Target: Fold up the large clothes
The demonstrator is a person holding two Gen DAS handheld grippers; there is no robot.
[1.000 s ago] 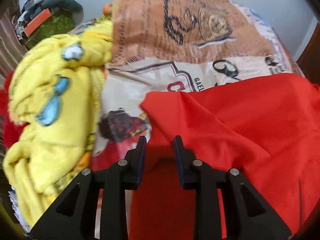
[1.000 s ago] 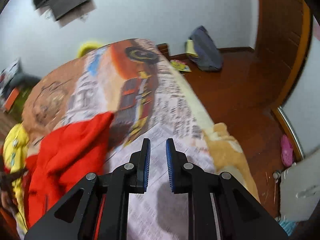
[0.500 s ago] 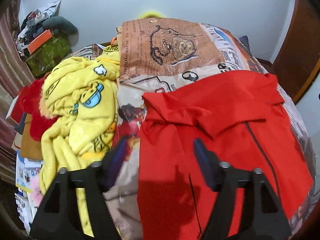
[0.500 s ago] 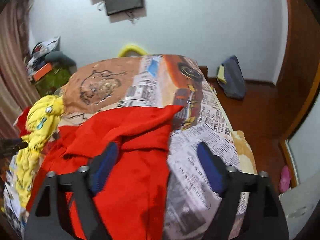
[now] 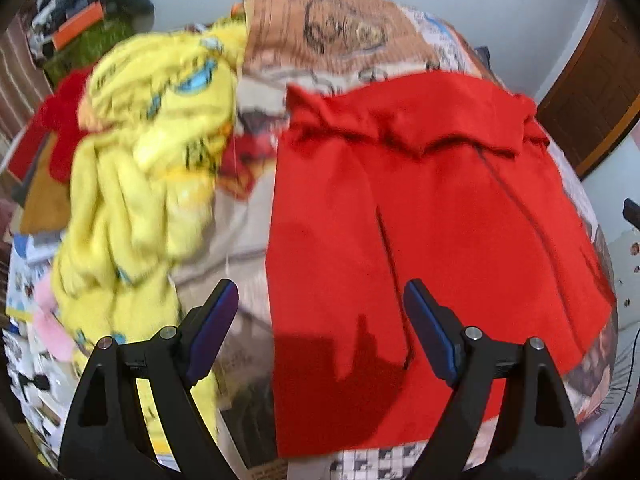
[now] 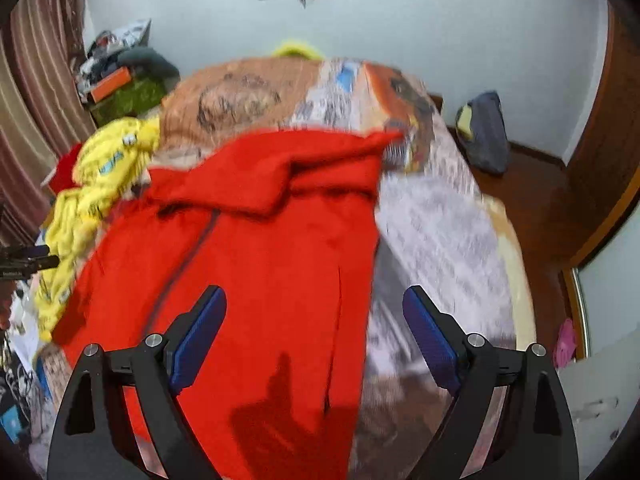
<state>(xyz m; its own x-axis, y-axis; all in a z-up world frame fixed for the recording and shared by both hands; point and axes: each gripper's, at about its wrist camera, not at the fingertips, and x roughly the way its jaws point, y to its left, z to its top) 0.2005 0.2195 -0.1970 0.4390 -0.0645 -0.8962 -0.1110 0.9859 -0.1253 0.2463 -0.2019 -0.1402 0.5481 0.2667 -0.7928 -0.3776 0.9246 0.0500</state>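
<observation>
- Left gripper [image 5: 316, 320] and right gripper [image 6: 314, 320] both hang released, jaws spread, grasping nothing.
- Red garment [image 5: 420, 208] lies mid-frame on the bed [image 6: 440, 220]; its upper fold may spring back.
- Yellow blanket [image 5: 152, 152], left of frame, could snag.

Yellow blanket [image 5: 152, 152] heaped left of red garment [image 5: 420, 220] (just beside); bare bedspread [image 6: 440, 232] on right.

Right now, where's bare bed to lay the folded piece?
Free: the printed bedspread right of the red garment, out to the bed's edge, and the brown stretch beyond its far fold. Crowded: the left side, under the yellow blanket heap; only a narrow strip separates heap and garment.
</observation>
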